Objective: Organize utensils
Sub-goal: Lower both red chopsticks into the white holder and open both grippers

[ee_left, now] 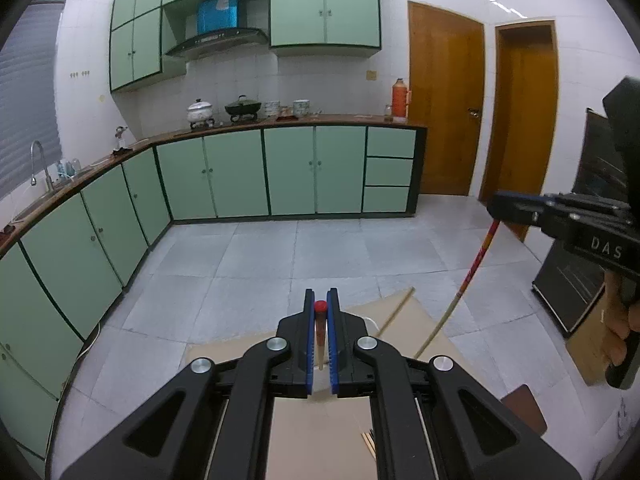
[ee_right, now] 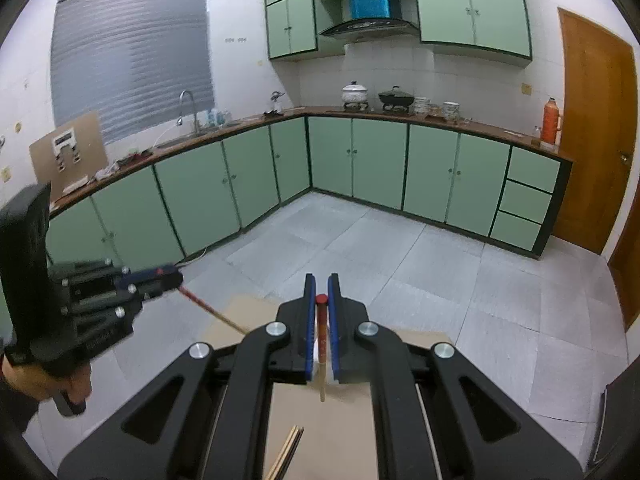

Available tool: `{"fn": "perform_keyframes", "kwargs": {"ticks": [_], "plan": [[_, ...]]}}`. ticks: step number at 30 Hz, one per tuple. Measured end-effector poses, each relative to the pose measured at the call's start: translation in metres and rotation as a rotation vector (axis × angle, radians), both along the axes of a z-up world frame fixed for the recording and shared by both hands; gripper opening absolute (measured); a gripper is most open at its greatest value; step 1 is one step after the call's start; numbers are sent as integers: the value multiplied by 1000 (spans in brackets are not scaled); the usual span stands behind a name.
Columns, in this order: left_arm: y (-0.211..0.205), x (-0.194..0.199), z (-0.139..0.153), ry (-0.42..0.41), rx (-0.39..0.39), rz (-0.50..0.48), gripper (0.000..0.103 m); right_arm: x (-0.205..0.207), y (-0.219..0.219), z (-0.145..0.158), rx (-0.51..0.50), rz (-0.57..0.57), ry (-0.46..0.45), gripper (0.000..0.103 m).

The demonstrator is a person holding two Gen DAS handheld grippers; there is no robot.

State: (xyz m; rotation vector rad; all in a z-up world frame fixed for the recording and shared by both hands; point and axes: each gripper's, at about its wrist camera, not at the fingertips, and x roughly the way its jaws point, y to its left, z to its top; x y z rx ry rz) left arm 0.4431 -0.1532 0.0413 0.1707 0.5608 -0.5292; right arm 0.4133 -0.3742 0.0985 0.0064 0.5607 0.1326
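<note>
Blue pads of the left gripper [ee_left: 321, 300] pinch a red-capped chopstick [ee_left: 320, 330], cap level with the fingertips, shaft hanging below. The right gripper [ee_right: 321, 286] clamps a second chopstick [ee_right: 321, 332] the same way. Under both grippers: brown cardboard [ee_left: 320, 432] with loose chopsticks [ee_right: 289, 452] on it. Beyond the fingertips: grey tiled floor [ee_left: 260, 256], then green cabinets [ee_left: 288, 172] and a worktop carrying pots [ee_left: 200, 111].

Even, cool indoor light is filling both views. A ceiling lamp is glaring off the wall tiles [ee_left: 508, 8] at upper right. Fisheye distortion is bending cabinets [ee_right: 360, 160]; corners are vignetting black.
</note>
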Motion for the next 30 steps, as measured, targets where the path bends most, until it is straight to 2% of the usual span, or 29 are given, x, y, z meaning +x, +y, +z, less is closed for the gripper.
{"fn": "perform_keyframes", "kwargs": {"ticks": [6,11,22,27,30], "plan": [[-15,43,-20,41,13,20,5,53,-7,-21,-6,-48,0,5],[-22,72,-47,74,24,32,5,87,-16,-56,9,-74,39,5],[-26,105,-100,147,30,49,6,118,-21,-125,-8,-102,130,5],[-25,110,-113,173,31,55,6,125,-16,-144,-12,-103,173,7],[-21,109,-113,170,24,59,6,124,-13,-143,-13,-104,169,11]]}}
